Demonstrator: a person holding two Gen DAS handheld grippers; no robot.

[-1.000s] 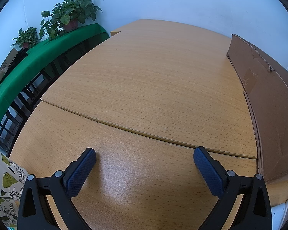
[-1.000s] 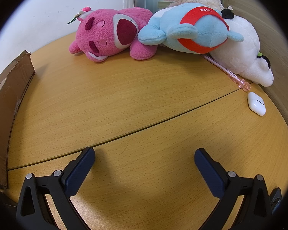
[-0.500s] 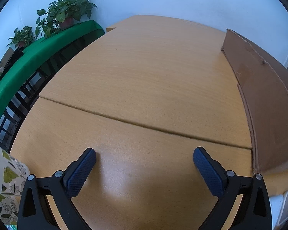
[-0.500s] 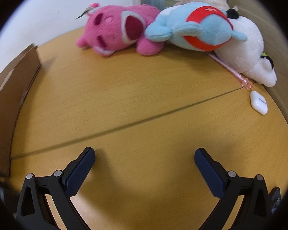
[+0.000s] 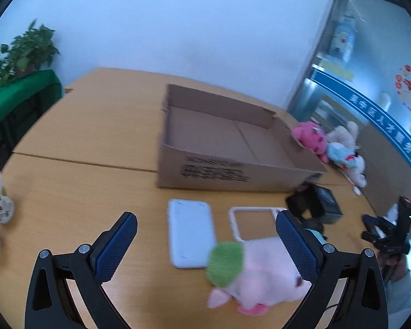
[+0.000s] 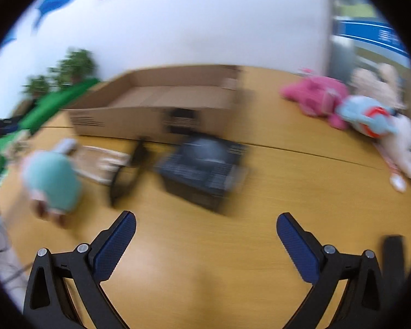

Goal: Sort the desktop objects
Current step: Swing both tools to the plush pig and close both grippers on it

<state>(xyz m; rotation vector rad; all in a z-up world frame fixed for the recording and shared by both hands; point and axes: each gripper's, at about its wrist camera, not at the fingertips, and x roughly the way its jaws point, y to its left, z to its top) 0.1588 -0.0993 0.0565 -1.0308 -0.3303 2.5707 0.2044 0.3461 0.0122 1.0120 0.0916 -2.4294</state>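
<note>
The left gripper [image 5: 205,244] is hanging above the tabletop with its two blue-padded fingers [image 5: 115,246] spread wide, nothing clamped between them. The right gripper [image 6: 205,242] is showing the same pose, fingers [image 6: 298,249] splayed wide and gripping nothing. In the left wrist view the right gripper is appearing at the far right edge, and its view is heavily blurred.

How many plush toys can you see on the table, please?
5: a pink pig between the left gripper's fingers; pink, blue, beige and white ones piled right of the box. More may be hidden.
</note>
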